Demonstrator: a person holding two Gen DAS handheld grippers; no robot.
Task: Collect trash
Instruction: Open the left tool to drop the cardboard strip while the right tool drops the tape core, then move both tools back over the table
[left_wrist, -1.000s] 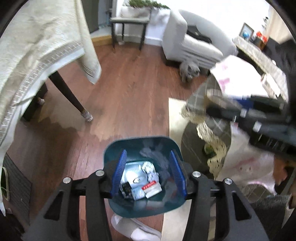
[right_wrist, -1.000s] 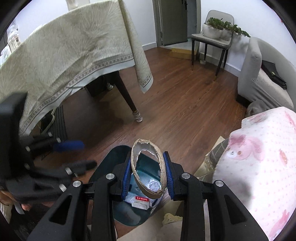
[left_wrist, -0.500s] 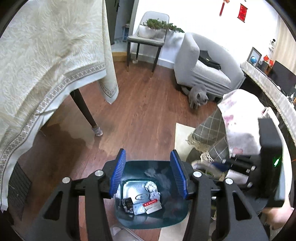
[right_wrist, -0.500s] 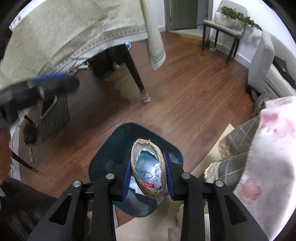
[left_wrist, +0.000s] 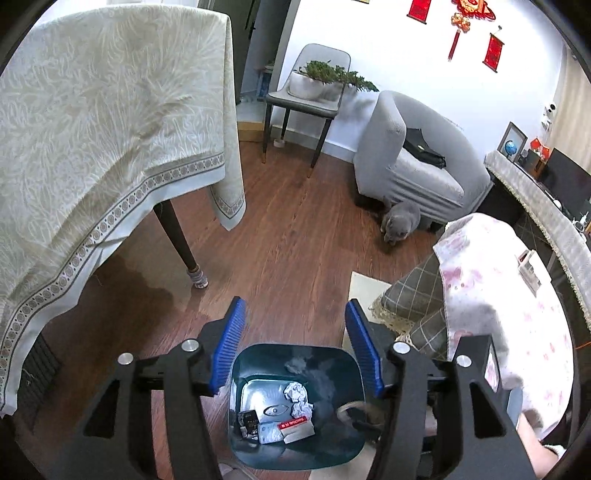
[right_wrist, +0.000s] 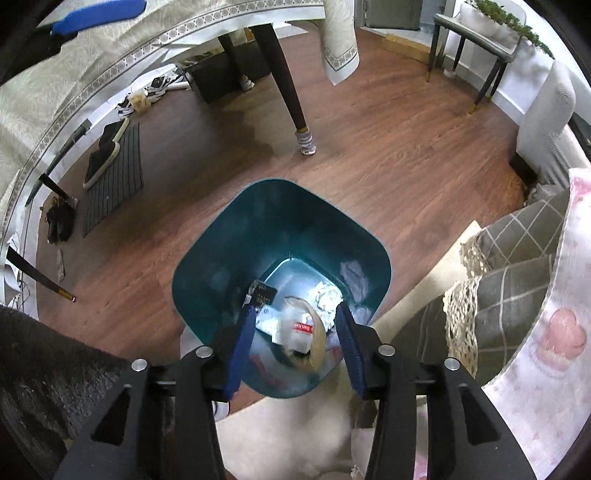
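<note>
While the right gripper (right_wrist: 295, 339) points down over the teal bin (right_wrist: 207, 258), its blue jaws have just been opening, and the torn brown paper ring (right_wrist: 314, 339) sits loose between them, blurry and no longer pinched. That ring is right over the mouth of the bin. At the bottom of the bin lie a crumpled foil ball (right_wrist: 327, 295), a small black pack (right_wrist: 263, 293) and a white wrapper with a red label (right_wrist: 295, 326). From the left wrist view, the left gripper (left_wrist: 295, 347) hangs above the far edge of the same bin (left_wrist: 236, 373); its jaws have just been opening too, and they are wide apart with nothing between them. A grey cat (left_wrist: 400, 221) crouches on the wood floor (left_wrist: 295, 229) by the grey sofa (left_wrist: 417, 158). A table with a cream cloth (left_wrist: 103, 122) stands to the left.
</note>
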